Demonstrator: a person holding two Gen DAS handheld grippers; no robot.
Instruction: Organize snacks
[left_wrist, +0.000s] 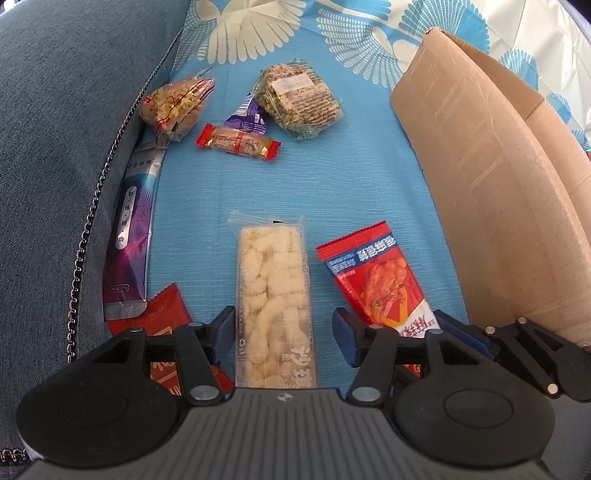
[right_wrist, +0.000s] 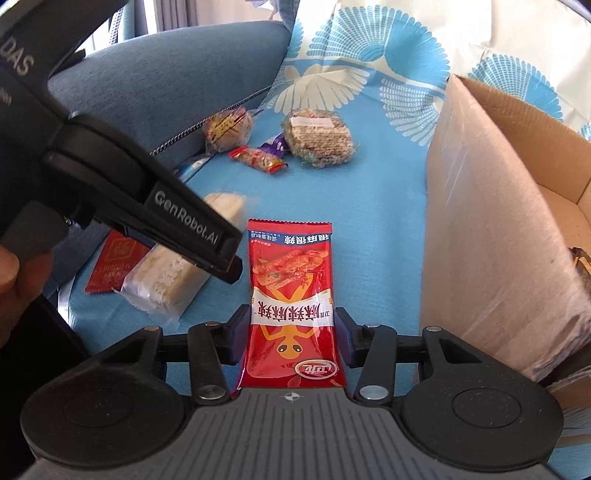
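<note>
We straddle pale puffed-rice bar in clear wrapper (left_wrist: 273, 302) with left claw (left_wrist: 283, 334), jaws apart; right claw (right_wrist: 291, 338) clamped on red glossy spicy-snack packet (right_wrist: 293, 295). Next, we judge: lift into brown cardboard box (right_wrist: 491, 206) at right.

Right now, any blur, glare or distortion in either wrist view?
Left wrist: sharp overall; fisheye bows the cardboard box wall; mild glare on the red spicy snack packet. Right wrist: the rice puff bar and the box wall at right look smeared; the left gripper crosses the view.
</note>
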